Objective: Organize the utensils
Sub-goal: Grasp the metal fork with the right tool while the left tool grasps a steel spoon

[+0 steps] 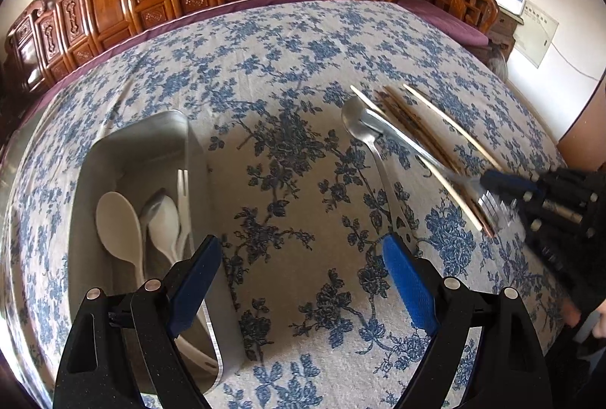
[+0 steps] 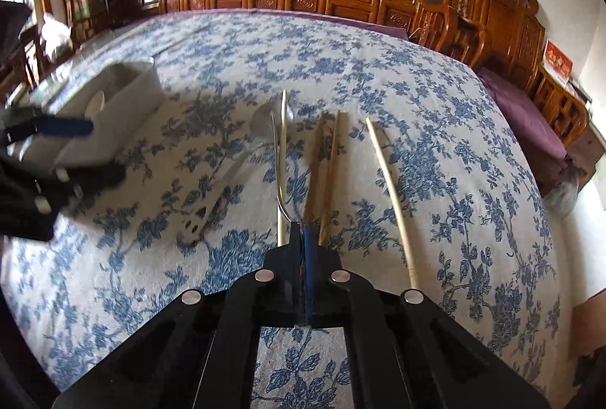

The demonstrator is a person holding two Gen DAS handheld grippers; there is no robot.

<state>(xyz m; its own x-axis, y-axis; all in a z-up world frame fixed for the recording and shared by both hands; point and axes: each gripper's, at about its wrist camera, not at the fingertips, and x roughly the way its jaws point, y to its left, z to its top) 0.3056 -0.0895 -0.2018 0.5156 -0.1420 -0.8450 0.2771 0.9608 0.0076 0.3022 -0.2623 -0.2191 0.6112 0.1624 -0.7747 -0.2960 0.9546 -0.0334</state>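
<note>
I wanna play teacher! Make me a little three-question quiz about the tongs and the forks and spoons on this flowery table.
1. True or false: the left tongs are open.
2. What do the right tongs pinch? A the fork; B a chopstick; C the ladle.
3. Fill in: the white spoons lie in the metal ___.
Key: 1 true; 2 A; 3 tray.

Metal fork (image 1: 435, 163) between right gripper (image 1: 492, 180) fingers, above chopsticks (image 1: 450, 128).
</note>
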